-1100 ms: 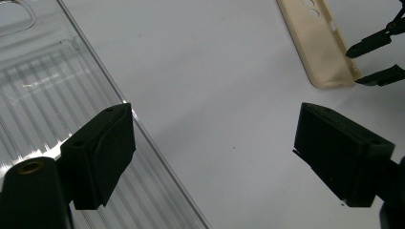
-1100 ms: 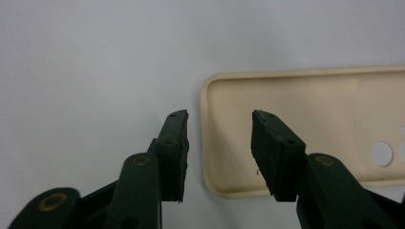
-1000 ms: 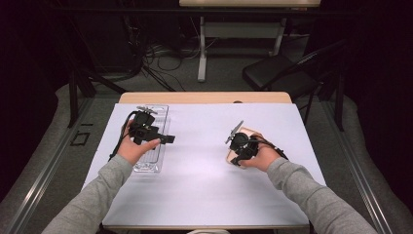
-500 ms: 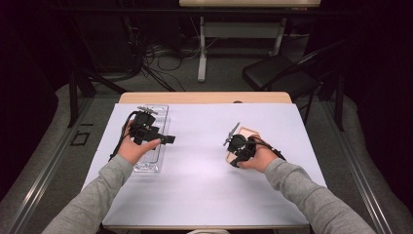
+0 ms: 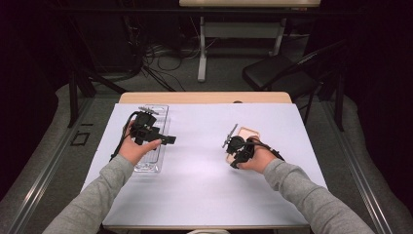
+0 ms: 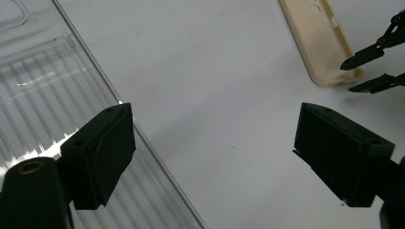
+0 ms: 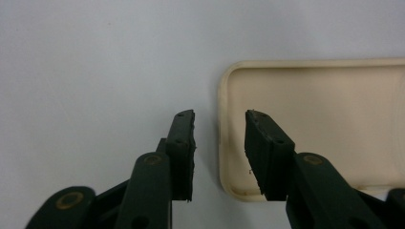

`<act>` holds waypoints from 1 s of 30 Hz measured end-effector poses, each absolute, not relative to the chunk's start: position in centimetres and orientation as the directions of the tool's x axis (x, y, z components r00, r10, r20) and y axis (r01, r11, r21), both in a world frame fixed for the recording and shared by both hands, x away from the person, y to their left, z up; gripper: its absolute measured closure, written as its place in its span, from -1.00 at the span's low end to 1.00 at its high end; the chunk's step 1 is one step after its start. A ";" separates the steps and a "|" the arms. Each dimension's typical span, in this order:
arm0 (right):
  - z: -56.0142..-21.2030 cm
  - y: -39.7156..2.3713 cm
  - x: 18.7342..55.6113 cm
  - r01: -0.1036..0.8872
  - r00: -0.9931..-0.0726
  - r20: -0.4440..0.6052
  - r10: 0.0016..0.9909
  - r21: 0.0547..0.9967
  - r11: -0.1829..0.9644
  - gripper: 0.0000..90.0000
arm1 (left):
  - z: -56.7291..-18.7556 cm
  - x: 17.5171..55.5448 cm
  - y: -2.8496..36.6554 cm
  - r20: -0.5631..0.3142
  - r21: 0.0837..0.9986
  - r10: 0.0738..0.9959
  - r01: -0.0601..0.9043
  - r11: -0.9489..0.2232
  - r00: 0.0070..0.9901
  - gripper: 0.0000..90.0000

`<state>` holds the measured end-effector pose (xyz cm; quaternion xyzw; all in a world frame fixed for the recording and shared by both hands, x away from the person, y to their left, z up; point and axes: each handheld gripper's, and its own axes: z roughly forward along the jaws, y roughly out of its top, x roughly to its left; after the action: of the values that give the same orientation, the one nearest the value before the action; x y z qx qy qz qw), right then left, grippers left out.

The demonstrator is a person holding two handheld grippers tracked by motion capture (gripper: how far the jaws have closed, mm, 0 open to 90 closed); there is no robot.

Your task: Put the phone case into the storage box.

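Over the cream phone case's (image 7: 334, 129) rim, right gripper (image 7: 219, 143) narrowing its unclenched jaws, nothing grasped; left gripper (image 6: 212, 152) gaping beside clear tray (image 6: 52, 109).

One desk (image 5: 204, 195) stands in the scene, covered by one pale sheet (image 5: 204, 126). On it lie two things: one clear plastic tray (image 5: 158, 114) with a ribbed floor at the left, and one cream phone case (image 5: 247, 133) at the right, lying hollow side up. Two hand-held grippers are over the desk, one at each side: the left hand-held gripper (image 5: 168, 139) above the tray and the right hand-held gripper (image 5: 230, 137) at the case. Two grey sleeves come in from the near edge. On the floor beyond the far edge stands one dark chair (image 5: 277, 73).
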<state>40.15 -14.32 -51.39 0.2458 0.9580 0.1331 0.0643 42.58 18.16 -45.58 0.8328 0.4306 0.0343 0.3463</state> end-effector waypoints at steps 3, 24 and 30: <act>-51.5 -14.3 40.1 0.453 -0.871 -0.068 0.487 0.273 0.849 0.47 | -45.6 42.6 18.2 -0.240 0.605 0.740 0.693 -0.392 0.628 -0.69; -52.2 -14.2 40.3 0.438 -0.879 -0.095 0.468 0.230 0.869 0.71 | -45.7 42.7 18.2 -0.240 0.601 0.742 0.696 -0.393 0.626 -0.69; -52.1 -14.2 40.3 0.443 -0.879 -0.093 0.467 0.198 0.874 0.75 | -45.8 42.7 18.2 -0.240 0.601 0.744 0.698 -0.390 0.623 -0.69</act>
<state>40.33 -14.22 -52.14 0.2356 0.9656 0.0857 0.0689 42.70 18.24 -45.76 0.8330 0.4328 0.0339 0.3430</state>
